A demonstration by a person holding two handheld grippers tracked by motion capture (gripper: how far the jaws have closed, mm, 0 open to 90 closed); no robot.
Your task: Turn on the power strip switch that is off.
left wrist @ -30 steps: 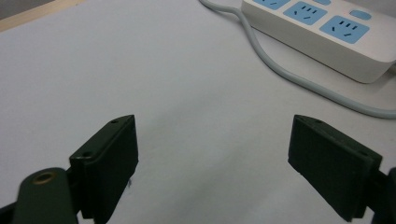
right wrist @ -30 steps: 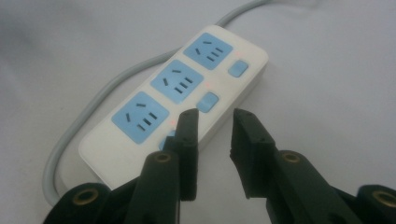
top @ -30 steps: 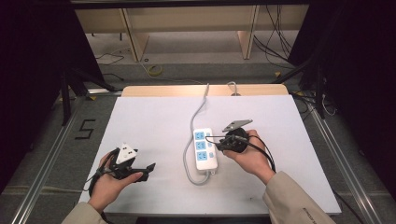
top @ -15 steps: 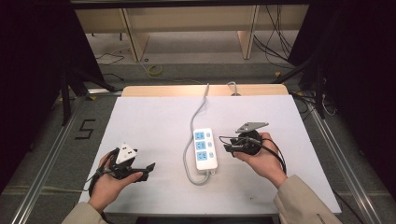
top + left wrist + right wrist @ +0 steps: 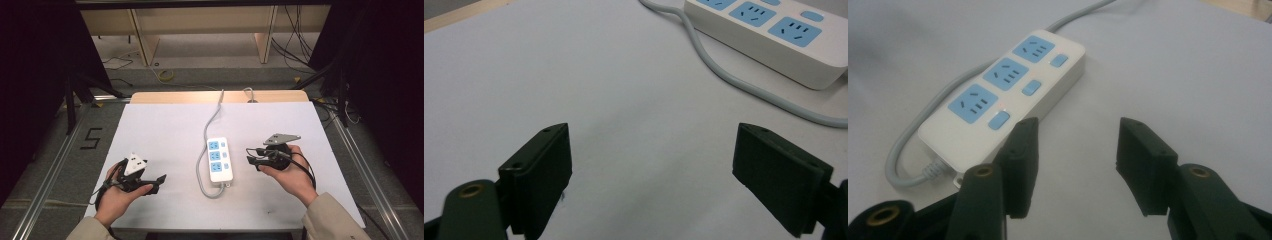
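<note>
Closest to the person, at about seven o'clock on the white table top (image 5: 165, 125), the left hand (image 5: 116, 196) rests on the surface holding the left gripper (image 5: 156, 181). Its jaws stand wide apart with nothing between them, bare white surface showing in the gap, and they aim toward three o'clock.

A little farther in, at about four o'clock, the right hand (image 5: 291, 176) holds the right gripper (image 5: 250, 160), its grey three-cornered plate (image 5: 282, 138) on top. Its jaws point toward nine o'clock, parted and empty, their tips just beside the power strip but not touching it.

The white power strip (image 5: 220, 159) lies flat near the centre of the table, between the two grippers. It carries three blue sockets in a row, each with a small blue switch (image 5: 999, 120) alongside. Its grey cord (image 5: 210, 120) loops out from the near end, curves round the strip's left side and runs off toward twelve o'clock, over the wooden far edge (image 5: 165, 96).
</note>
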